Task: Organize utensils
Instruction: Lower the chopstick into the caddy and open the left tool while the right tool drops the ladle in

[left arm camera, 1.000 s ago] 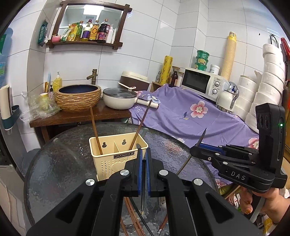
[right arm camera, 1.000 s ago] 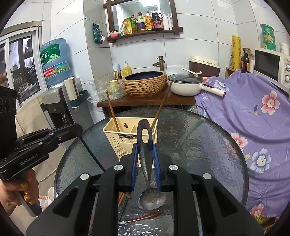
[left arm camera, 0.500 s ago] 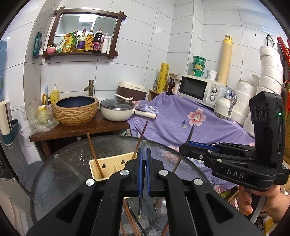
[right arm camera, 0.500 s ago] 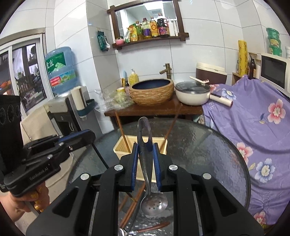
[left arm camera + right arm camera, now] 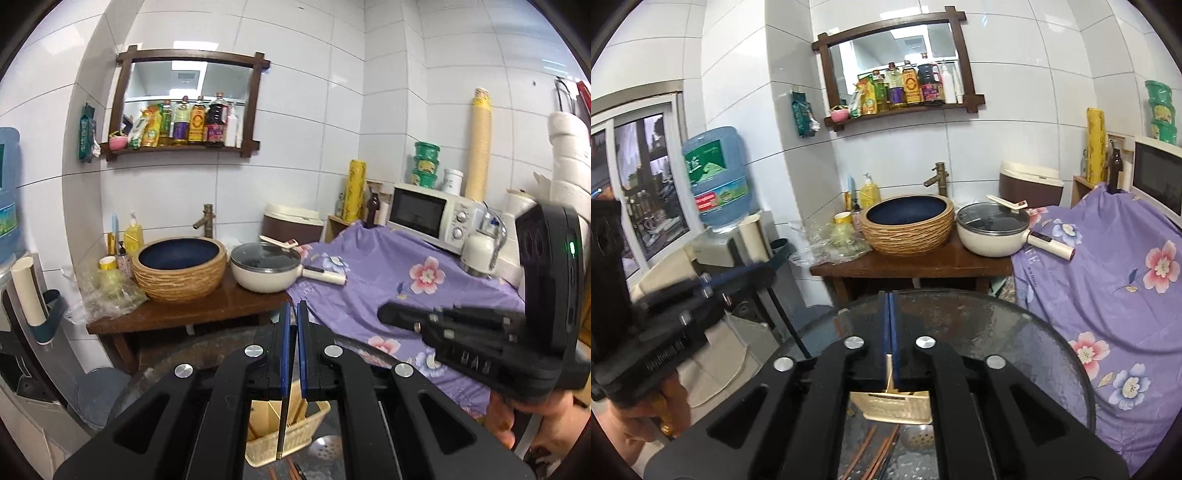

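My left gripper (image 5: pixel 290 306) is shut on a dark chopstick (image 5: pixel 282 424), which hangs down between the pads over the beige utensil basket (image 5: pixel 288 432). A few brown chopsticks stand in the basket. My right gripper (image 5: pixel 888 295) is shut, its blue pads together with nothing between them. The slotted spoon (image 5: pixel 919 438) lies on the glass table (image 5: pixel 997 332) just in front of the basket (image 5: pixel 894 404). Each view shows the other gripper raised at its side: the right gripper (image 5: pixel 384 317) and, blurred, the left gripper (image 5: pixel 764 271).
Loose brown chopsticks (image 5: pixel 871 456) lie on the glass near the spoon. Behind the table, a wooden stand carries a woven basin (image 5: pixel 907 225) and a white pan (image 5: pixel 993 230). A purple flowered cloth (image 5: pixel 1108 277) covers the right side; a water dispenser (image 5: pixel 716 177) is left.
Both grippers have risen well above the table. The slotted spoon has left the right gripper, whose pads have closed together, and it now lies by the basket. The left still holds its chopstick.
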`<state>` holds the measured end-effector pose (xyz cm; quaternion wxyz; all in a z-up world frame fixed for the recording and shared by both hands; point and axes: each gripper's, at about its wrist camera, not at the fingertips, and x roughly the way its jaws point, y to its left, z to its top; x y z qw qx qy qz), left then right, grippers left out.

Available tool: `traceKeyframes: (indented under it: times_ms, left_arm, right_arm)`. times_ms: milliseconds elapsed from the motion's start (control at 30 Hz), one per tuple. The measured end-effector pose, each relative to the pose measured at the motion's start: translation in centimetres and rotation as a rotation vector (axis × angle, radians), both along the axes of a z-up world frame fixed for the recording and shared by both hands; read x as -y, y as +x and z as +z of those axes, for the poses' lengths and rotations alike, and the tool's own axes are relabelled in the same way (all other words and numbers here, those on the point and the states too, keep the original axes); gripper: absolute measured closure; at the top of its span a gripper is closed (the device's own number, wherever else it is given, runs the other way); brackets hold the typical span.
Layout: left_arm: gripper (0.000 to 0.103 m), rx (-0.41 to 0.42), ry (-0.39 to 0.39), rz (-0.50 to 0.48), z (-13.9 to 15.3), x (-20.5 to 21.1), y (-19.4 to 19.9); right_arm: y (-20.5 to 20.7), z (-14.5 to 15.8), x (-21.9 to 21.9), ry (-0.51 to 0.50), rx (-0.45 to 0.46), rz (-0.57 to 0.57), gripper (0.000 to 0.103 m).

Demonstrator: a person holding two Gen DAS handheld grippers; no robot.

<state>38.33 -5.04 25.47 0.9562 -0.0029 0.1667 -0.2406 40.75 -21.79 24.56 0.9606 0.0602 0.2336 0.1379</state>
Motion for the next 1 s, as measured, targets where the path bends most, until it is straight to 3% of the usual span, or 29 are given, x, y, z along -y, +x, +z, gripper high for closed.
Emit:
traceKeyframes:
  times_ms: [133, 233, 433, 833, 900, 967, 1000]
  left_arm:
    - [0.099, 0.003, 0.013, 0.043, 0.9, 0.1, 2.1]
    - [0.100, -0.022, -0.053, 0.053, 0.7, -0.6, 3.6]
    - [0.099, 0.012, -0.006, 0.085, 0.0, -0.2, 4.3]
    - [0.099, -0.103, 0.060, 0.098, -7.0, 1.2, 5.3]
    - [0.087, -0.119, 0.050, 0.103, -8.1, 1.1, 5.3]
    - [0.056, -0.126, 0.039, 0.101, -9.0, 1.0, 5.0]
    - [0.051, -0.122, 0.037, 0.100, -9.2, 0.9, 4.8]
  right_arm:
    - [1.0, -1.1, -0.3, -0.010, -0.024, -0.010, 0.102]
    - [1.4, -3.0, -0.5, -0.027, -0.059, -0.013, 0.102]
    - [0.9, -6.4, -0.4, -0.036, -0.103, -0.006, 0.102]
    - [0.3, -10.0, -0.4, -0.055, -0.142, -0.001, 0.101]
    - [0.2, -11.0, -0.3, -0.059, -0.159, -0.009, 0.101]
    - [0.0, -12.3, 0.1, -0.060, -0.177, -0.016, 0.100]
    - [-0.1, -13.1, 0.2, -0.059, -0.190, -0.019, 0.099]
